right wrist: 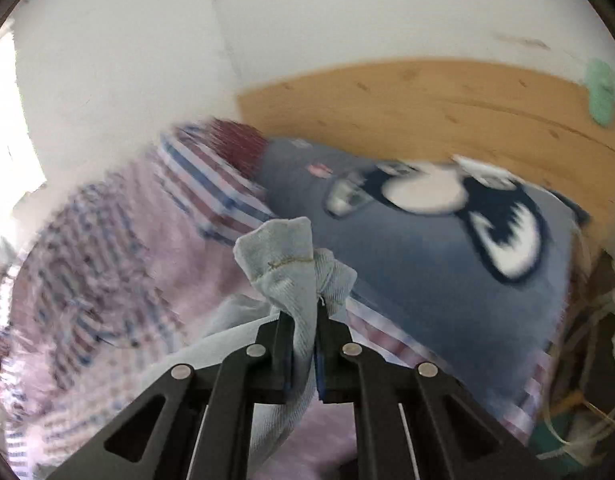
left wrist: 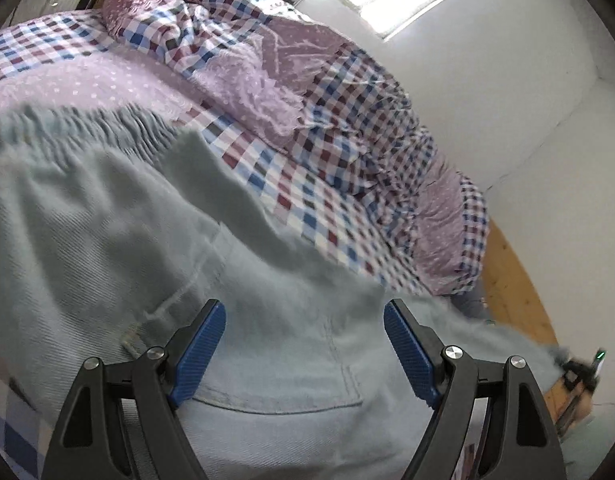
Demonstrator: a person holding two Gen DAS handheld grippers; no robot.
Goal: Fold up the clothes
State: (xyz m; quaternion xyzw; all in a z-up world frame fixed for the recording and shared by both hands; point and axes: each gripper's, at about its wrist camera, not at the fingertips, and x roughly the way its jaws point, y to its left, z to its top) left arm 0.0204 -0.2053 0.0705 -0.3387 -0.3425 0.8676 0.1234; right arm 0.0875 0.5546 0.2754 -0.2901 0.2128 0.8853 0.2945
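R gripper [right wrist: 303, 320] is clamped tight on a bunched corner of the pale blue denim garment [right wrist: 285, 264], w/ a tuft of cloth poking out past the tips and the rest trailing back under the tool toward the bed. L gripper [left wrist: 305, 332] hangs w/ jaws wide apart, nothing between the blue pads [left wrist: 201, 354], right over the flat part of the same denim garment [left wrist: 147, 232]; a pocket seam [left wrist: 283, 404] sits just below the tips, and the frayed hem [left wrist: 87, 128] is farther out, away from the tool. So the cloth lies straight ahead of and under the L tool, spreading from near-side pocket area out to the fringe, while the R end is held up off the checked bedding [left wrist: 291, 184]. Looks to me like the garment's long run goes from the R grip down toward the L side, so the L is the nearer one to the free part and prob needs to come down and pinch it before any fold. Beyond the R tool: a grey-blue printed garment [right wrist: 427, 264] on the bed, wooden board [right wrist: 427, 108] behind, white wall. R view is blurred, so edges there are rough.
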